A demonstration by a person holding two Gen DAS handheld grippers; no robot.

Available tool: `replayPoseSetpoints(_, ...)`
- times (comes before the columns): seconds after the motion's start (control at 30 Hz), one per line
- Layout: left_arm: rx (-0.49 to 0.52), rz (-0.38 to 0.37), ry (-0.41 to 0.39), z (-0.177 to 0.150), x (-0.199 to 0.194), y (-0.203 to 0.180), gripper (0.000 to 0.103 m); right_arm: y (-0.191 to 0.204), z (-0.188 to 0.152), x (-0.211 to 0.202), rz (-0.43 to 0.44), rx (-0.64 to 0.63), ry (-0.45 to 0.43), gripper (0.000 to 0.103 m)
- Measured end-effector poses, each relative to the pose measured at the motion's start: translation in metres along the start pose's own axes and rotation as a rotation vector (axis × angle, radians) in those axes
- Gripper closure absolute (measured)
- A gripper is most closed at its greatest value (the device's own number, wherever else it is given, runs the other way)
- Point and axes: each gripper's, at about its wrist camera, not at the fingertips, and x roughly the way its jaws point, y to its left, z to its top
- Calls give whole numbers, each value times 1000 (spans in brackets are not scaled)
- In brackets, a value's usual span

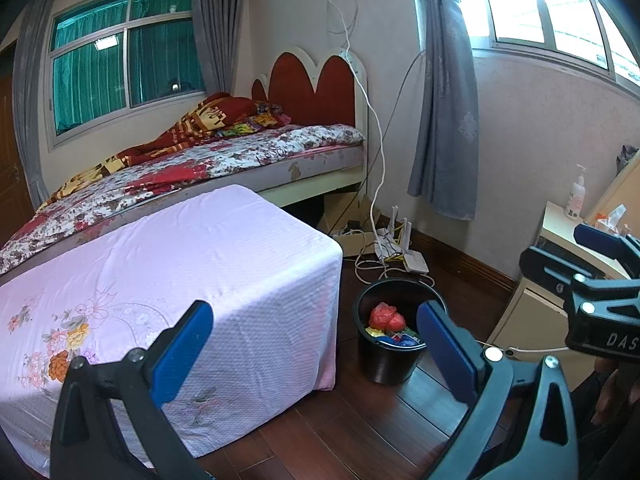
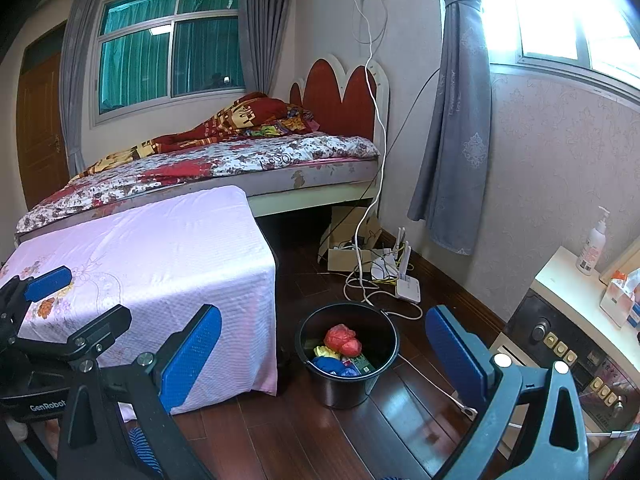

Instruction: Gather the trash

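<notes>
Trash sits inside a black bucket [image 2: 347, 354] on the dark wooden floor [image 2: 304, 432]: a crumpled red bag [image 2: 342, 339] on top, with yellow, blue and green scraps packed beneath it. The bucket stands just beside the corner of a desk [image 2: 168, 256] draped in a pink flowered cloth, whose top shows nothing but the printed pattern. In the left wrist view the same bucket [image 1: 390, 344] appears between the spread blue pads of the left claw [image 1: 316, 354], which is wide apart and holds nothing. The right claw [image 2: 324, 360] is likewise spread wide and empty, framing the bucket from above. Each claw shows at the edge of the other's view, the left one over the pink cloth, the right one near the cabinet. Behind the bucket a white cable [image 2: 376, 184] runs down the wall from a socket to a tangle of wires, a white router [image 2: 408, 286] and a cardboard box [image 2: 348, 258] on the floor. Further back stands a bed [image 2: 224, 164] with a floral cover, a rumpled red blanket and a red scalloped headboard. Grey curtains [image 2: 456, 120] hang beside a bright window, and a pump bottle [image 2: 594, 246] stands on a pale cabinet at the right.
</notes>
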Motion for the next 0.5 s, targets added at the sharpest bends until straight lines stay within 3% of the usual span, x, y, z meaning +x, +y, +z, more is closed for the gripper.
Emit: replayPoseSetpoints(0.5, 3, -2, 1, 2, 0, -2, 1, 2, 0, 0, -4, 0, -1, 0)
